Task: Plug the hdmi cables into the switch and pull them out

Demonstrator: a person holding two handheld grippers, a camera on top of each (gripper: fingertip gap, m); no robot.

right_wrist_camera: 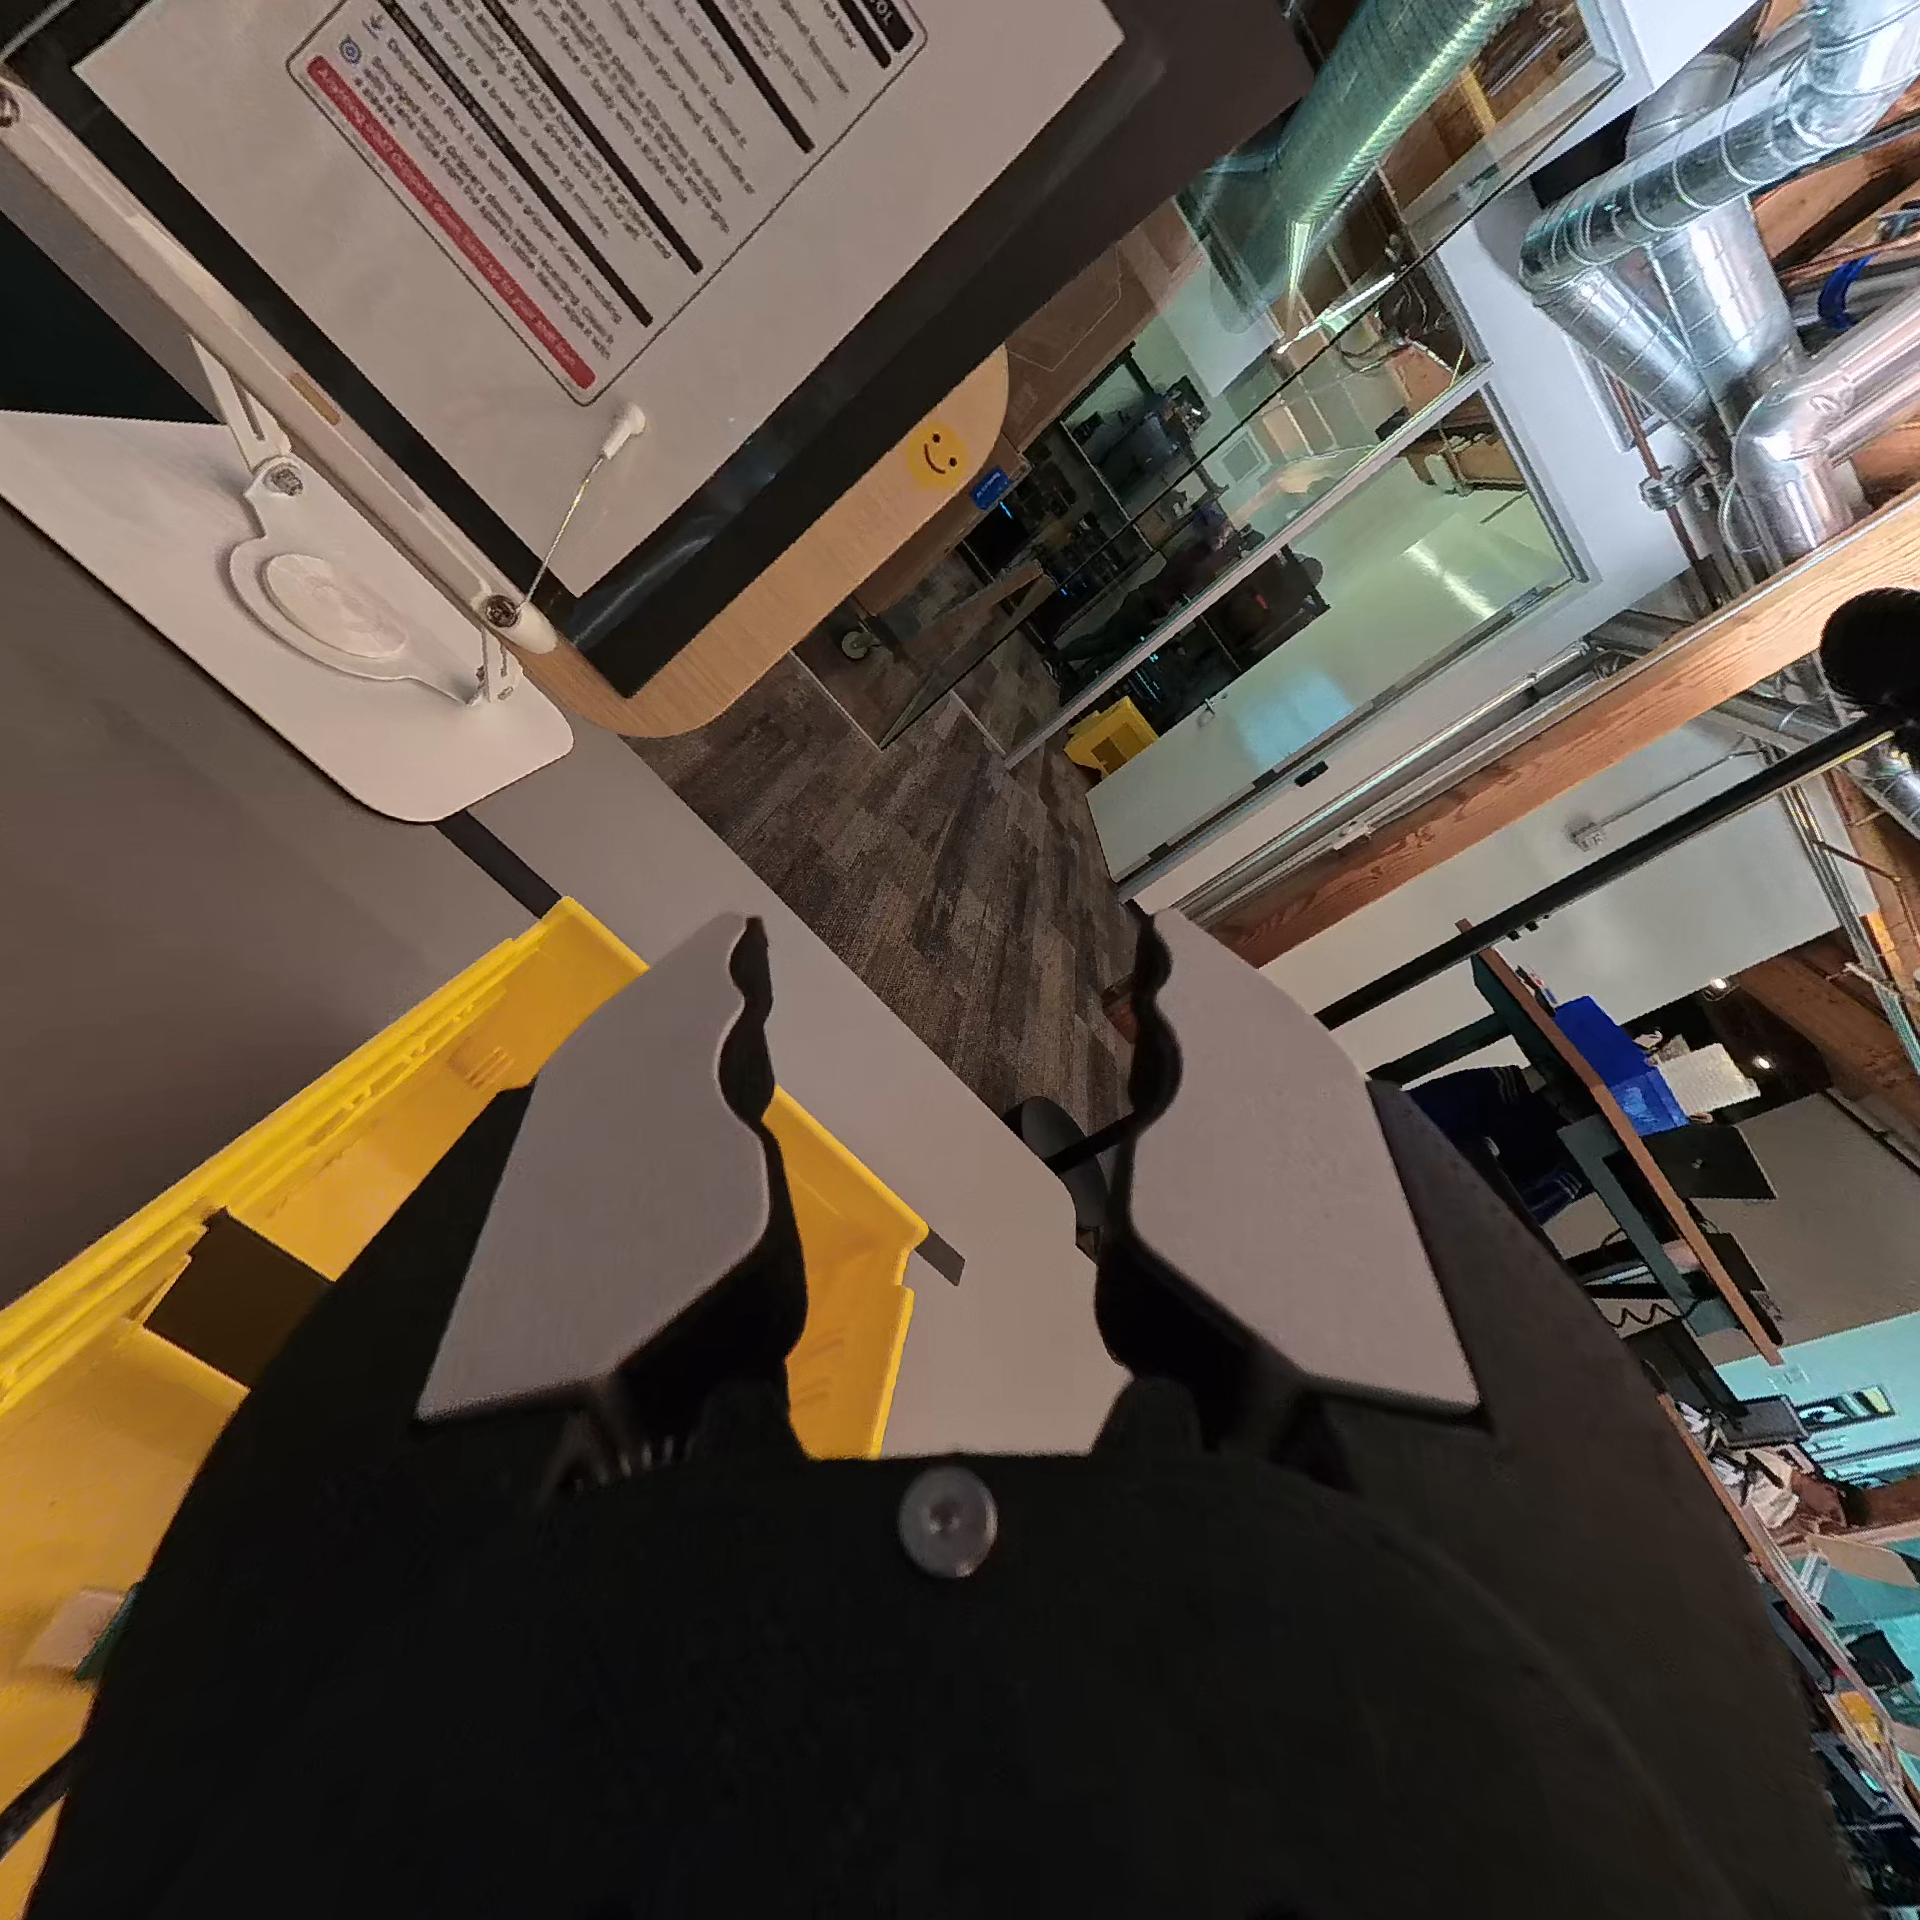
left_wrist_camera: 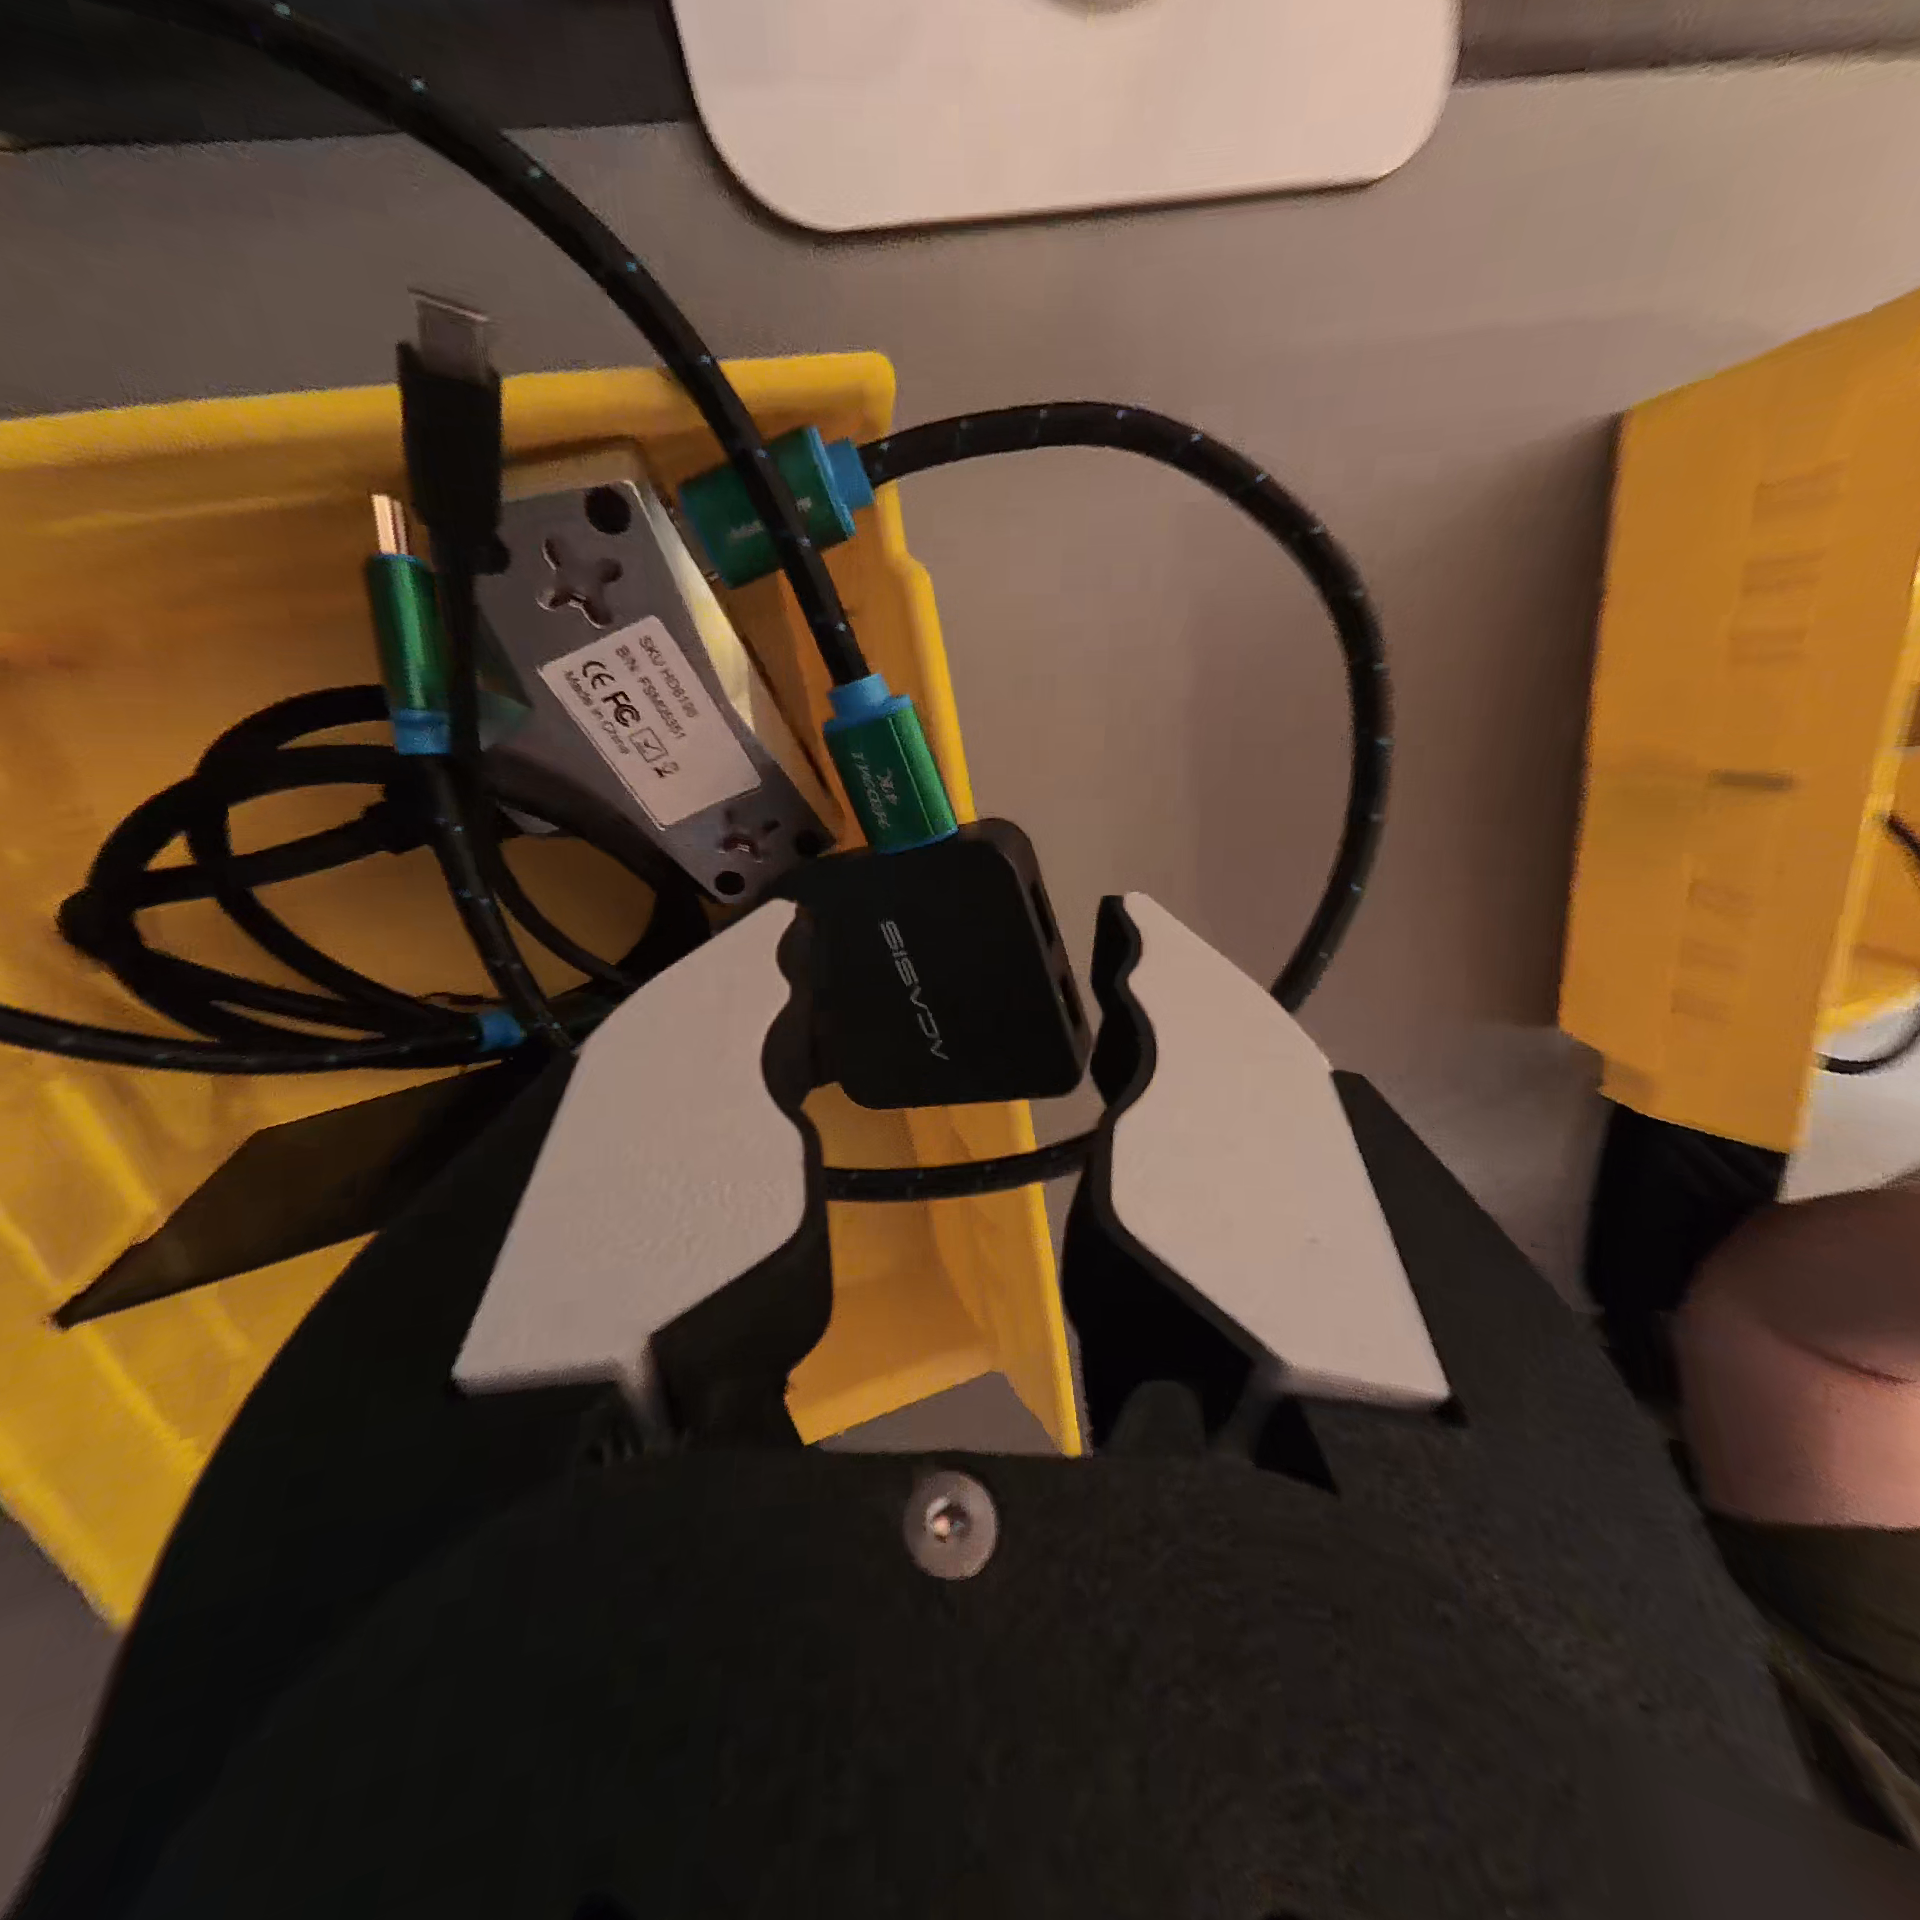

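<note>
We count two switches. The small black switch (left_wrist_camera: 935, 977) sits between the fingers of our left gripper (left_wrist_camera: 945, 997), touching the left one with a gap on the right, so we cannot tell whether it is clamped. The grey switch (left_wrist_camera: 634, 696) lies label-up in the yellow bin (left_wrist_camera: 156, 582). Green HDMI plugs number three that we can see: one (left_wrist_camera: 888, 769) seated in the black switch, one (left_wrist_camera: 774, 509) at the grey switch's far end, one (left_wrist_camera: 407, 634) loose with its metal tip bare. A plain black plug (left_wrist_camera: 449, 416) pokes up beside it, and black braided cable (left_wrist_camera: 312, 883) coils in the bin.

Our right gripper (right_wrist_camera: 951, 1029) is spread wide and holds nothing — it hangs over a second yellow bin (right_wrist_camera: 312, 1164).

Both bins rest on a grey tabletop (left_wrist_camera: 1299, 436) beside a white monitor base (left_wrist_camera: 1070, 114). Beyond lies an open workshop: glass partitions (right_wrist_camera: 1351, 540), wooden beams, silver ducts (right_wrist_camera: 1704, 312) overhead.
</note>
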